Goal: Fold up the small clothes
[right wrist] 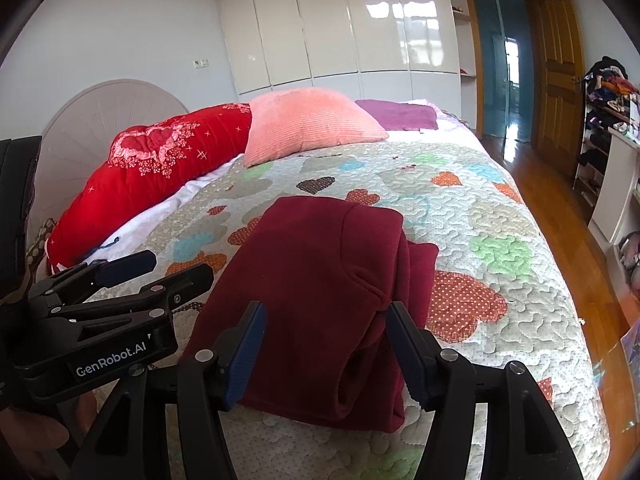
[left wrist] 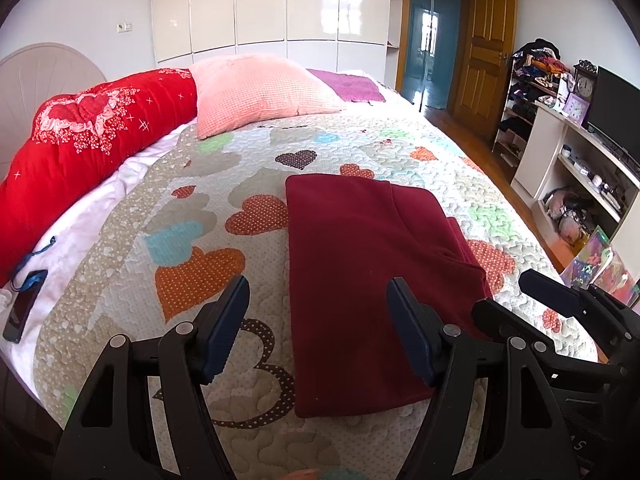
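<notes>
A dark red garment (left wrist: 360, 280), folded into a rough rectangle, is laid flat on the heart-patterned quilt (left wrist: 192, 216) of a bed. In the left wrist view, the left gripper (left wrist: 318, 328) is held above the quilt with its 2 blue-padded fingers spread wide apart and nothing between them; the garment's near left edge is seen between those fingers, with most of the cloth ahead and to the right of them. The right gripper (left wrist: 516, 296) is seen at the right edge of that view, just beside the garment's near right side, and its 2 fingers are parted. In the right wrist view, the right gripper (right wrist: 324, 344) is likewise released, its fingers wide apart and hovering over the near end of the garment (right wrist: 320, 272), where rolled, layered folds are visible; whether a pad touches the cloth cannot be told. The left gripper (right wrist: 152, 268) is seen to the left of those fingers, over the quilt (right wrist: 500, 216) just beside the garment's left edge. Far ahead of both grippers, a pink pillow (left wrist: 260, 88) is propped against a red floral bolster (left wrist: 88, 140), and a purple cloth (left wrist: 348, 84) is laid beyond the pillow. Left of the left gripper, a dark phone (left wrist: 24, 308) is laid on the white sheet.
</notes>
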### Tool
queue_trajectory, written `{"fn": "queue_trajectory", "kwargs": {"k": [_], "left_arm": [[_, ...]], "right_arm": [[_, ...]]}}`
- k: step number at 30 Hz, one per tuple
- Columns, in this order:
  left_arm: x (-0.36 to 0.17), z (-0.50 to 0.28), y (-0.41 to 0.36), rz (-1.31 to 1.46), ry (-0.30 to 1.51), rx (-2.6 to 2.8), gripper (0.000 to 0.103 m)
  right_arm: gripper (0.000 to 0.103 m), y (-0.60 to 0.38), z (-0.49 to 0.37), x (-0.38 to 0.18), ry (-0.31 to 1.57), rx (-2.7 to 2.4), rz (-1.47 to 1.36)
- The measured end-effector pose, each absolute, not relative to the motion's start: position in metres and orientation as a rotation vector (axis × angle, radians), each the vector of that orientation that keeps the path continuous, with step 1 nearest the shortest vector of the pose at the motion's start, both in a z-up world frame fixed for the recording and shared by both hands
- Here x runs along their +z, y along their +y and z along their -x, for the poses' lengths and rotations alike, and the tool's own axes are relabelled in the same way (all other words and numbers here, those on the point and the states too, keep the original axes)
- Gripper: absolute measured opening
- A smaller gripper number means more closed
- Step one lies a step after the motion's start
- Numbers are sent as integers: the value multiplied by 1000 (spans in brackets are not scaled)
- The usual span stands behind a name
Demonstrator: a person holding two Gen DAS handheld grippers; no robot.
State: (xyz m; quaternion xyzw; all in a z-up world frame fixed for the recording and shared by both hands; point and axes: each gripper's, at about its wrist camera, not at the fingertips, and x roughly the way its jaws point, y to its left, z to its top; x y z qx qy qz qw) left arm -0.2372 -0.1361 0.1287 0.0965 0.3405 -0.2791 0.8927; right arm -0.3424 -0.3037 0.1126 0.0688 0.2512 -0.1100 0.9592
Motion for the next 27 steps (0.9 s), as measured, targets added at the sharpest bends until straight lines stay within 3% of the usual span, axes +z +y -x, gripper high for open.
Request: {"fn": "queue_trajectory", "kwargs": {"k": [27], "left_arm": [[123,236,-137,-210,712,-567,71]], "right_arm": [[61,-302,338,106,523,-213,-153]]}}
